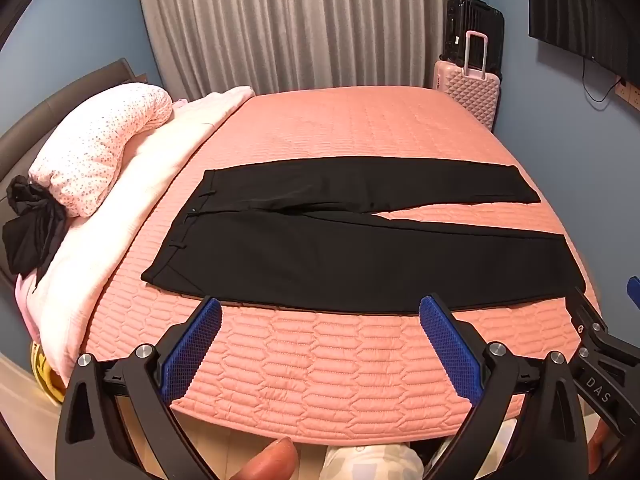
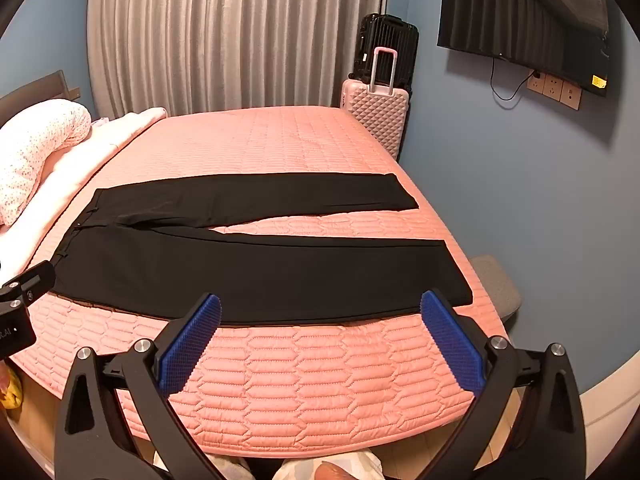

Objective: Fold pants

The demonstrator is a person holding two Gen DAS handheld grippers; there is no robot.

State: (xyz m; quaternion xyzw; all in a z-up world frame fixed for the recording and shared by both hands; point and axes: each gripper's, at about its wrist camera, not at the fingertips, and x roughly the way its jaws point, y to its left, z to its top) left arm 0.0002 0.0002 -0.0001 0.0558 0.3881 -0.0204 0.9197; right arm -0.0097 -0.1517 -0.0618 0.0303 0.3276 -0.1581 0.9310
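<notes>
Black pants [image 1: 344, 248] lie flat and spread on the pink quilted bed [image 1: 320, 372], waistband to the left, both legs running right with a narrow gap between them. My left gripper [image 1: 320, 308] hovers open over the bed's near edge, just short of the near leg's hem side. In the right wrist view the same pants [image 2: 256, 272] stretch across the bed [image 2: 320, 384], and my right gripper [image 2: 320, 306] is open in front of the near leg, nothing between its blue pads [image 2: 188, 344].
A floral pillow [image 1: 100, 144] and pale blanket [image 1: 132, 200] lie at the left, with a dark bundle [image 1: 32, 224] beside them. A pink suitcase [image 2: 376, 112] and a black one [image 2: 384, 44] stand by the curtain. A wall screen [image 2: 520, 24] hangs right; a grey stool [image 2: 496, 284] stands by the bed.
</notes>
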